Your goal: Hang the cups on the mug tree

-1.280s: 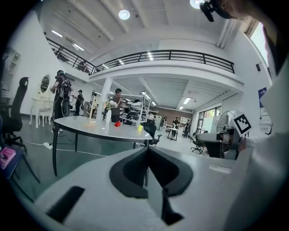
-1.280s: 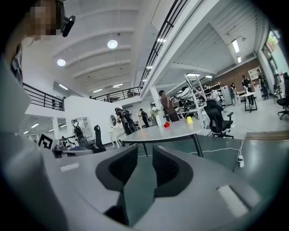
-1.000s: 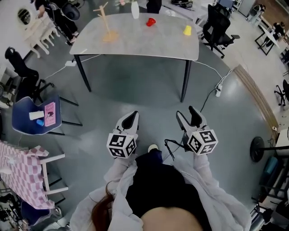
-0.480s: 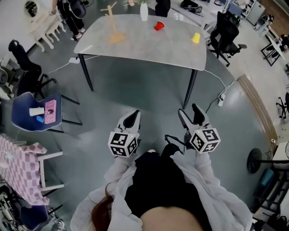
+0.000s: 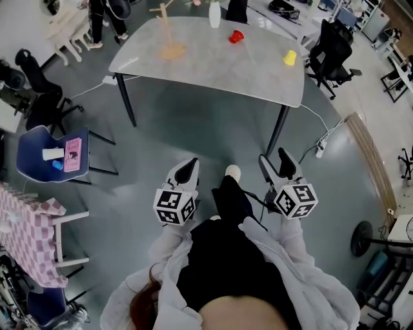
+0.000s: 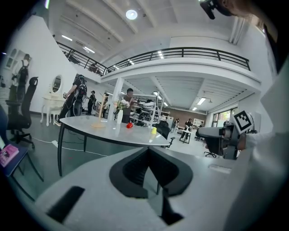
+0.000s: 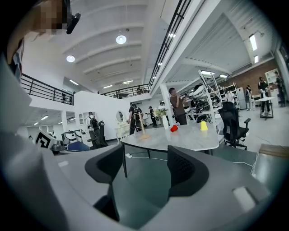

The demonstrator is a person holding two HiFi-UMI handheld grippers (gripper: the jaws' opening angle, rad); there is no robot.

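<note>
A wooden mug tree (image 5: 169, 29) stands bare on the far left of the grey table (image 5: 193, 61). On the same table a red cup (image 5: 236, 37) lies on its side and a yellow cup (image 5: 290, 58) stands upside down to the right. Both grippers are held low over the floor, well short of the table. My left gripper (image 5: 187, 171) is shut, its pads meeting with nothing between them. My right gripper (image 5: 279, 164) is open and empty. In the right gripper view the tree (image 7: 142, 128), red cup (image 7: 174, 128) and yellow cup (image 7: 203, 126) show far ahead.
A white vase (image 5: 214, 14) stands at the table's back edge. Black office chairs (image 5: 332, 48) sit right of the table, and a blue chair (image 5: 55, 155) with a pink paper is at the left. A checked cloth (image 5: 22, 232) covers a low table. Cables run across the floor.
The person has stepped toward the table, which sits a little nearer and further right. A shoe now shows between the grippers. The right jaws stand slightly wider.
</note>
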